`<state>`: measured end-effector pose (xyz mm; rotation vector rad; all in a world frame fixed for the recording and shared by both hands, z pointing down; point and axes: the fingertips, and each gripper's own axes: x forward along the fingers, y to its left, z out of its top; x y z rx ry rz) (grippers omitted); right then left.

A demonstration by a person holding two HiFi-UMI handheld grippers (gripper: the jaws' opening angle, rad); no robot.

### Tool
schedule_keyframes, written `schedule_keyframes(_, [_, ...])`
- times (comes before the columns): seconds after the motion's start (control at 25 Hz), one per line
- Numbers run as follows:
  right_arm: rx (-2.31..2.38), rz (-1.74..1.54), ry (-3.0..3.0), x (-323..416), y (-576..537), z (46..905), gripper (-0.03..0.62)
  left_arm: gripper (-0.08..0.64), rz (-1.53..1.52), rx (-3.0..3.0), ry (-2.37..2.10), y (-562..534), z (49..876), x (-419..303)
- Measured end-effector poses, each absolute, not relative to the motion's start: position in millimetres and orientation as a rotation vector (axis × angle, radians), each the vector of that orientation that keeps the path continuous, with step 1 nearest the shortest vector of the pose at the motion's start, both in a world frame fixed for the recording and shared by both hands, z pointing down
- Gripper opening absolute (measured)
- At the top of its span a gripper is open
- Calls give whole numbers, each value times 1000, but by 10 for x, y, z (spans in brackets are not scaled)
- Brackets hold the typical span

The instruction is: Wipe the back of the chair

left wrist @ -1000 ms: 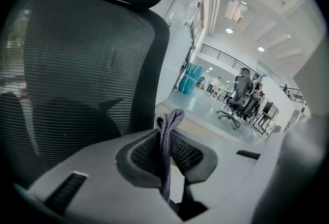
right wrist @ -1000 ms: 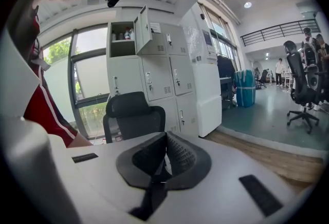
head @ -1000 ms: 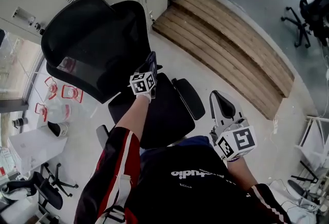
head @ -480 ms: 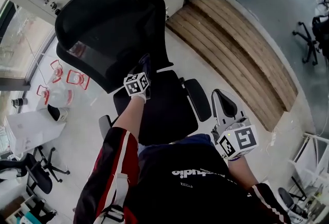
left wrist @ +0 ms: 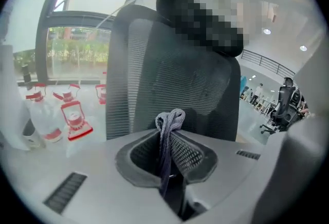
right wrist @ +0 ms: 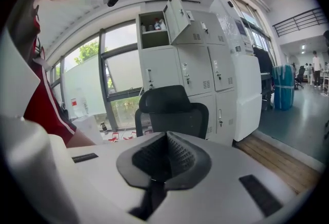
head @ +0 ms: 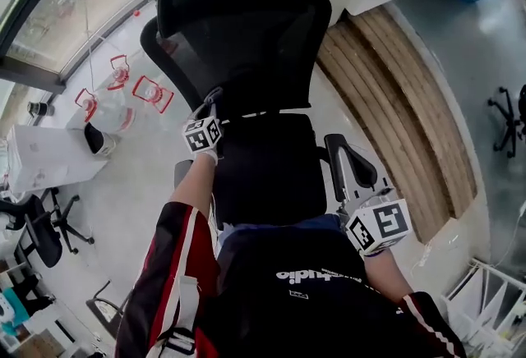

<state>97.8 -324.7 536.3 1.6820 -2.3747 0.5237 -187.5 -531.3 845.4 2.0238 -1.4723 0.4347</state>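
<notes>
Left gripper view: ur left gripper (left wrist: pixel 168 138) is clamped on a bunched grey cloth (left wrist: pixel 171 118), close to the chair back (left wrist: pixel 169 69), far side of the seat; contact unclear. Right gripper (right wrist: pixel 165 138) is closed, empty, near-right by the armrest (head: pixel 349 166). Cloth's soft & limp, so gripping it at the fold works. Mesh prob flexes & the chair may swivel, so press lightly.

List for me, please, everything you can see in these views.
office chair: one, black, in front of the person
cloth: one, grey, between the left gripper's jaws
lockers: a row, white, behind the chair
wooden platform: one, brown, right of the chair
bottles: several, clear with red, floor at left
bin: one, blue, far right
left gripper: one, grey, shut on the cloth, at the chair back
right gripper: one, grey, shut and empty, held low
</notes>
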Motion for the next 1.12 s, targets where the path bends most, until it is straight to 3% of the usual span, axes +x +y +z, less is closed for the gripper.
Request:
schedule_keyframes(0.24, [1591, 495, -2422, 578, -3250, 5347, 14, 60, 444, 1948, -1583, -5139, 8446, -2663])
schedule_keyframes(0.48, [1548, 460, -2464, 339, -3242, 5230, 14, 60, 394, 1914, -1626, -4976, 8281, -2971])
schedule_keyframes(0.76, [1538, 461, -2514, 180, -3200, 5070, 14, 60, 191, 2025, -1552, -4770, 7585, -2745])
schedule_keyframes(1.12, [1507, 468, -2606, 397, -3391, 4790, 14, 60, 87, 2279, -1442, -4116, 6188, -1859])
